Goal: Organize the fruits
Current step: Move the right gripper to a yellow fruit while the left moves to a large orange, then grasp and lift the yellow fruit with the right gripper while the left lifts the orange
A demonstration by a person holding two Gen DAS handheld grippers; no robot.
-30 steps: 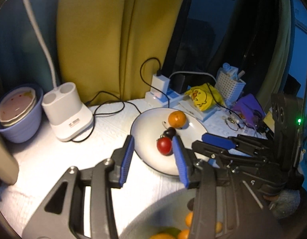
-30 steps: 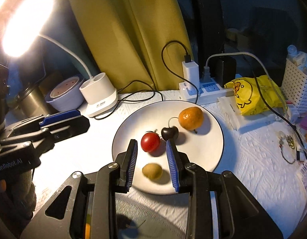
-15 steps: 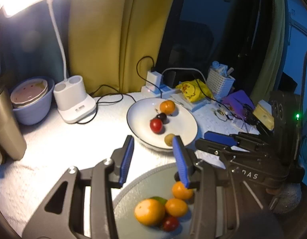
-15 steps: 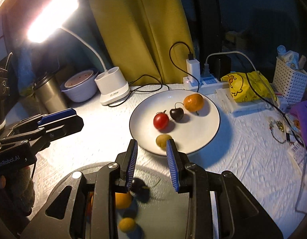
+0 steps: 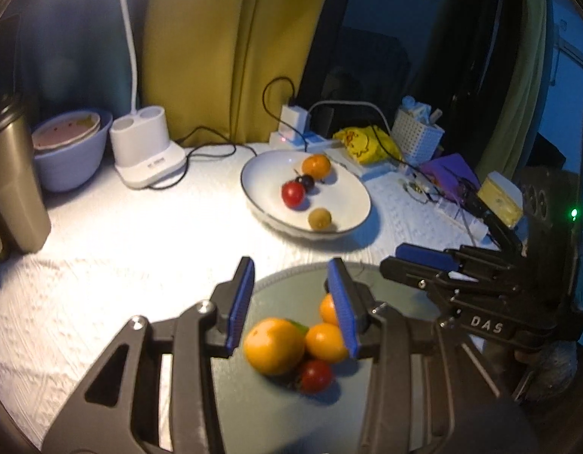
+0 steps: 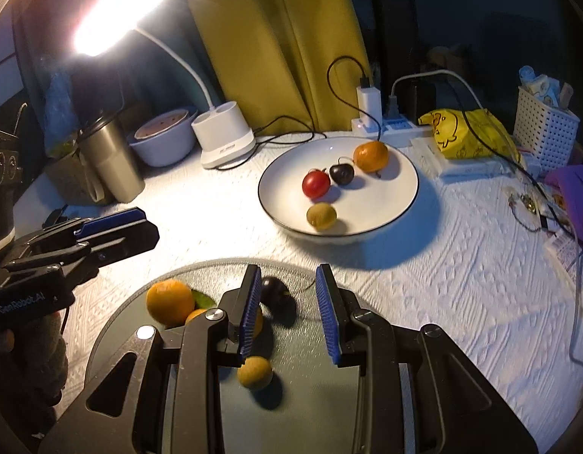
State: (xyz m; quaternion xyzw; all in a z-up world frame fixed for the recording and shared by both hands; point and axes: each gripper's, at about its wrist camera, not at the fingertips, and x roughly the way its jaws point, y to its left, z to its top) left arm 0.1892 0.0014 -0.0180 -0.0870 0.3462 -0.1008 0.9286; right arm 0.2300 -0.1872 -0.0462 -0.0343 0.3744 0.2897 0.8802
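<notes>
You pulled both hand-held grippers back from white plate [image 6: 401,204] at 12 o'clock; grey plate [image 6: 140,302] now beneath. Right gripper [image 6: 287,312] released, empty; left gripper [image 5: 291,304] released. Kiwi [image 6: 321,216] delivered; next pick: dark cherry [image 6: 274,289], 11 o'clock.

Four fruits [image 6: 342,187] are held on the white plate [image 6: 403,204] at one o'clock, others [image 6: 170,300] on the grey plate [image 6: 306,344] nearest.
</notes>
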